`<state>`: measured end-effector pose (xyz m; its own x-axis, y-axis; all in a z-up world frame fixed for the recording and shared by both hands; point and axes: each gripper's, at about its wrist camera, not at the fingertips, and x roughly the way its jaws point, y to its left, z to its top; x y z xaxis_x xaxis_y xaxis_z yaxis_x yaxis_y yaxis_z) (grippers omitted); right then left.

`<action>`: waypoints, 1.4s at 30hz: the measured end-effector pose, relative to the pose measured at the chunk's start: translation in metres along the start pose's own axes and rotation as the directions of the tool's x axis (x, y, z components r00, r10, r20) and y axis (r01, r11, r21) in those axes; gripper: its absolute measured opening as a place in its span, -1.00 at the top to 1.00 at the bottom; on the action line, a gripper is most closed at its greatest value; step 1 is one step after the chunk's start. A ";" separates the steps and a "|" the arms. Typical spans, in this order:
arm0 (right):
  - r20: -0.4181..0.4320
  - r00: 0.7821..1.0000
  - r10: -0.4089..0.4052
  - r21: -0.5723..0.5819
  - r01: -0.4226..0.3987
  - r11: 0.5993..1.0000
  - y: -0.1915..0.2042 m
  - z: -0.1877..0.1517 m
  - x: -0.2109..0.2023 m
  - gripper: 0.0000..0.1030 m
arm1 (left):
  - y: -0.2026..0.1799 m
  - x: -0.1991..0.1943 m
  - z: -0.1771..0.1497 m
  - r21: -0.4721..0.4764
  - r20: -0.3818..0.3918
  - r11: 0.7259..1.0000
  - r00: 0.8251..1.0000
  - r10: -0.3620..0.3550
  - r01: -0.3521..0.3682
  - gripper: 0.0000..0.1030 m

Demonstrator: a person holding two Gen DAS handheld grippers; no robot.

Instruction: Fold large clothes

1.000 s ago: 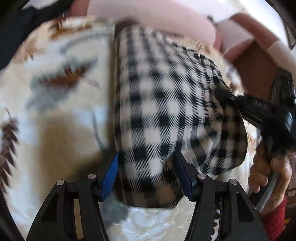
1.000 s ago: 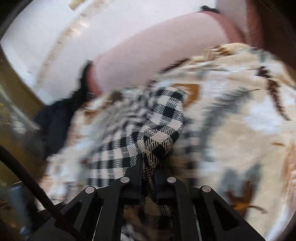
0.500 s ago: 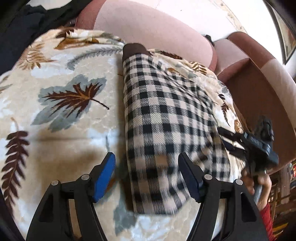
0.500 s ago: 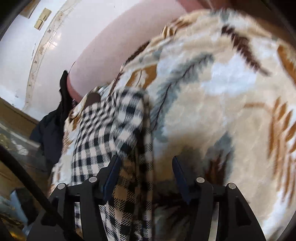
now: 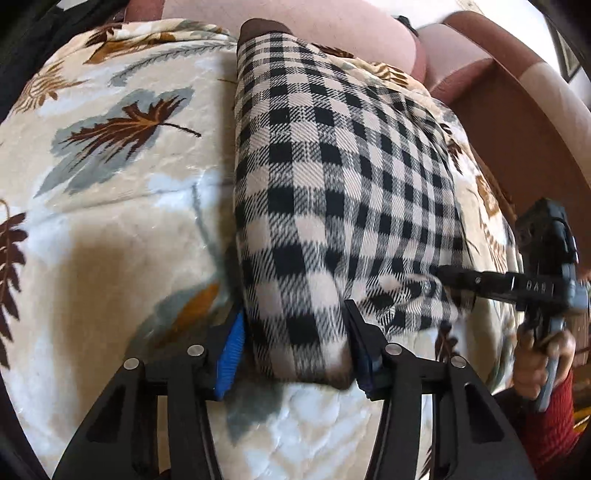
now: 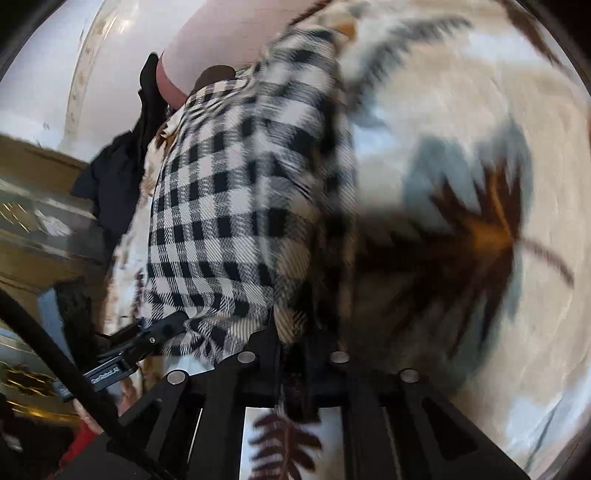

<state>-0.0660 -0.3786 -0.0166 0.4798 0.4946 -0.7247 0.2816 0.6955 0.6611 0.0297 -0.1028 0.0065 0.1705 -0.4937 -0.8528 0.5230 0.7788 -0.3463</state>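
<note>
A black-and-cream checked garment (image 5: 332,166) lies folded in a long strip on a leaf-patterned blanket (image 5: 110,184). My left gripper (image 5: 295,339) straddles the strip's near end. Its jaws are closing, and both pads press into the bunched cloth. My right gripper (image 5: 441,271) comes in from the right and pinches the strip's near right corner. In the right wrist view the garment (image 6: 221,203) runs away to the upper left, with the right gripper (image 6: 293,332) shut on its edge. The left gripper's finger (image 6: 162,328) shows at the lower left.
The blanket (image 6: 461,129) covers a sofa seat, with a pink backrest (image 5: 351,29) behind and a brown armrest (image 5: 517,129) on the right. Dark clothing (image 6: 114,173) hangs past the blanket's far end. A hand (image 5: 535,350) in a red sleeve (image 5: 550,424) holds the right gripper.
The right gripper let go of a raised fold, dropped lower with jaws apart, and has now shut on the garment's edge. The left jaws narrowed onto the strip's near end.
</note>
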 end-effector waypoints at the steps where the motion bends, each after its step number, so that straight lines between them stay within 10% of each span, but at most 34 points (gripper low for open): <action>1: -0.014 1.000 0.010 0.017 -0.009 1.000 -0.004 -0.003 -0.004 0.90 | 0.001 -0.004 -0.001 0.003 0.002 1.000 1.000 -0.010 0.010 0.04; 3: 0.032 0.999 -0.013 0.007 0.012 1.000 -0.003 -0.007 -0.023 0.75 | 0.003 -0.019 0.000 0.011 0.024 1.000 0.999 -0.028 0.028 0.07; 6: 0.233 0.967 -0.105 -0.124 0.137 0.983 0.014 -0.005 -0.060 -0.16 | 0.001 -0.039 0.016 0.029 0.107 1.000 0.994 -0.015 0.012 0.07; 9: 0.327 0.945 -0.021 -0.142 0.071 0.987 0.015 0.022 -0.068 -0.58 | 0.004 -0.039 0.048 0.019 0.155 1.000 0.988 0.001 -0.004 -0.09; 19: 0.246 0.968 -0.043 -0.094 0.067 0.993 0.011 0.105 0.023 -0.57 | 0.027 0.038 0.129 -0.179 0.082 0.969 0.984 -0.159 0.172 -0.65; 22: 0.210 0.977 0.034 -0.027 -0.029 0.999 0.010 0.118 0.042 0.11 | 0.025 0.037 0.132 -0.202 0.077 0.967 0.987 -0.140 0.153 -0.19; 25: 0.243 0.968 0.064 -0.082 -0.045 0.996 0.036 0.120 0.030 0.30 | 0.023 0.009 0.135 -0.163 0.106 0.973 0.984 -0.145 0.161 0.24; 29: 0.272 0.950 0.154 -0.129 -0.123 0.984 0.057 0.124 0.017 0.32 | 0.024 -0.020 0.141 -0.120 0.135 0.988 0.987 -0.084 0.100 0.20; 33: 0.281 0.952 -0.121 -0.105 0.156 0.982 0.055 0.125 0.035 -0.04 | 0.030 -0.002 0.137 -0.119 0.068 0.987 0.991 0.117 -0.109 0.08; 37: 0.388 0.910 -0.148 -0.061 0.185 0.981 0.055 0.118 -0.001 -0.04 | 0.026 -0.028 0.116 -0.108 0.137 0.993 0.989 0.064 -0.049 0.08; 39: 0.442 0.892 -0.090 -0.103 0.151 0.983 0.065 0.108 -0.022 0.08 | 0.020 -0.043 0.101 -0.087 0.187 0.996 0.982 0.031 -0.015 0.08; 42: 0.367 0.925 0.095 -0.157 -0.039 0.987 0.074 0.098 -0.020 0.35 | 0.011 -0.040 0.080 -0.067 0.172 0.997 0.985 -0.010 0.022 0.08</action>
<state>0.0268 -0.3885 0.0659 0.7759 0.3323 -0.5362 0.1286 0.7488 0.6502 0.0955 -0.1050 0.0681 0.3066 -0.5607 -0.7692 0.4691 0.7921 -0.3905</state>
